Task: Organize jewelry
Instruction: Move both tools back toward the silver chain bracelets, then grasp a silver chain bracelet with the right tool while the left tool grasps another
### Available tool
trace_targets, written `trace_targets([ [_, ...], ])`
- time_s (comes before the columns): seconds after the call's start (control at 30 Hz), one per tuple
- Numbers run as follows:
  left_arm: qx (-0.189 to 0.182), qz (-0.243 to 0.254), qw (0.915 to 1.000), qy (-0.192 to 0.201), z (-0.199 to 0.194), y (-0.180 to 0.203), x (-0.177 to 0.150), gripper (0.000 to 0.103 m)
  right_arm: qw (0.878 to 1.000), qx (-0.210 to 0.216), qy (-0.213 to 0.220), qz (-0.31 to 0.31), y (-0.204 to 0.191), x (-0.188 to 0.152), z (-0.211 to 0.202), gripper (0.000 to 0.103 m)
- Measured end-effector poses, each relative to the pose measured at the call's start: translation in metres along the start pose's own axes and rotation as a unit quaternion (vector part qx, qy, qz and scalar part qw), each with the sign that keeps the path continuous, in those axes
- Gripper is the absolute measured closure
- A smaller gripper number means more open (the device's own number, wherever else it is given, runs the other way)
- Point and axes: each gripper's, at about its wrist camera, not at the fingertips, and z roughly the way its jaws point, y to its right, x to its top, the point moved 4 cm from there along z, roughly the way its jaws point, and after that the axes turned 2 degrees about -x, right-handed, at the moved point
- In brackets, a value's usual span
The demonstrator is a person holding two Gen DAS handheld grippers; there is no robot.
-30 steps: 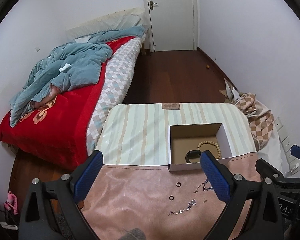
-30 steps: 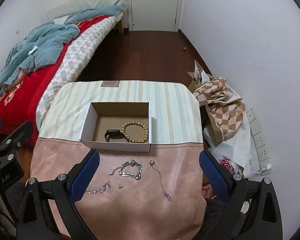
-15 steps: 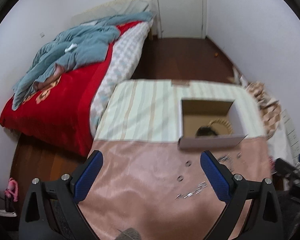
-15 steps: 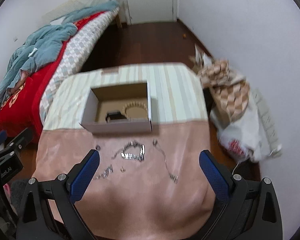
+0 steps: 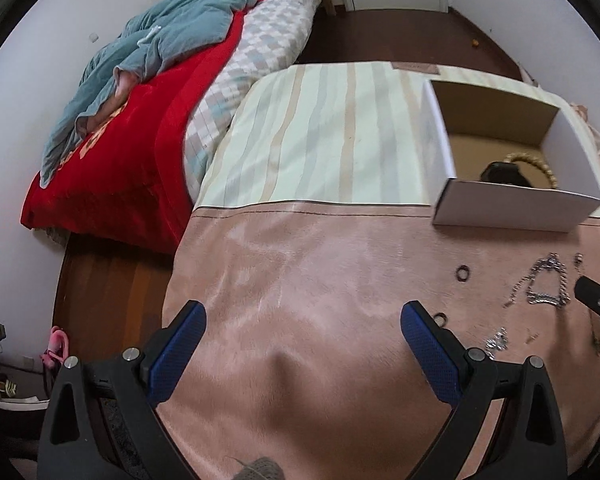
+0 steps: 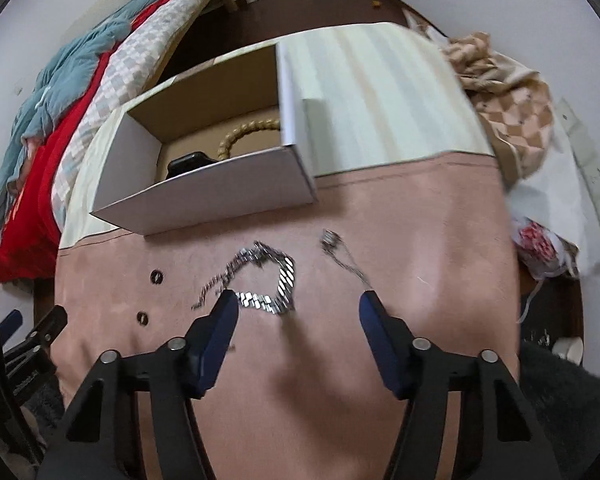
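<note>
Silver jewellery lies loose on the pink cloth (image 6: 380, 360). A chunky silver link bracelet (image 6: 278, 284) sits between the fingertips of my right gripper (image 6: 299, 300), whose jaws are closing and do not press on it. A thin chain (image 6: 344, 256) lies to its right, and two small dark rings (image 6: 155, 277) to its left. The open cardboard box (image 6: 220, 196) behind holds a wooden bead bracelet (image 6: 240, 136) and a black band (image 6: 188, 162). My left gripper (image 5: 300, 320) hangs open over bare cloth, left of the rings (image 5: 463, 273) and the link bracelet (image 5: 548, 288).
The table's far half wears a striped cloth (image 5: 320, 140). A bed with a red cover (image 5: 132, 152) and a blue blanket stands to the left. Checked fabric and bags (image 6: 516, 120) are piled at the table's right edge, by the wall.
Both grippers have dropped towards the pink cloth and tipped downward. The right jaws have narrowed around the spot where the link bracelet lies. The left jaws stay wide.
</note>
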Motion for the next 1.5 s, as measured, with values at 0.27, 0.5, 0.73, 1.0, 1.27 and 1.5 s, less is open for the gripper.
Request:
trace_targets([
  [0.27,-0.015,-0.003,0.9992,-0.037,0.027,-0.005,-0.001,0.004,0.991,-0.075,0.020,-0.111,-0.035,0.014,0.041,0.051],
  [0.5,-0.043,0.013,0.9974,-0.056,0.035,0.008,-0.014,0.004,0.990,-0.068,0.025,-0.117,-0.040,0.004,0.042,0.095],
  [0.73,-0.099,0.056,0.9927,-0.042,0.019,0.036,-0.026,0.004,0.998,-0.026,0.026,-0.053,-0.011,-0.016,0.007,0.095],
  [1.0,-0.161,0.123,0.9779,-0.050,0.008,0.092,-0.038,0.005,0.999,-0.005,0.024,-0.023,0.008,-0.046,-0.028,0.095],
  [1.27,-0.187,0.159,0.9674,-0.063,0.013,0.130,-0.044,0.024,1.000,-0.011,0.007,0.004,0.035,-0.058,-0.018,0.095],
  [1.5,-0.197,0.181,0.9622,-0.053,0.013,0.144,-0.043,0.084,1.000,-0.015,0.002,0.016,0.044,-0.059,-0.015,0.095],
])
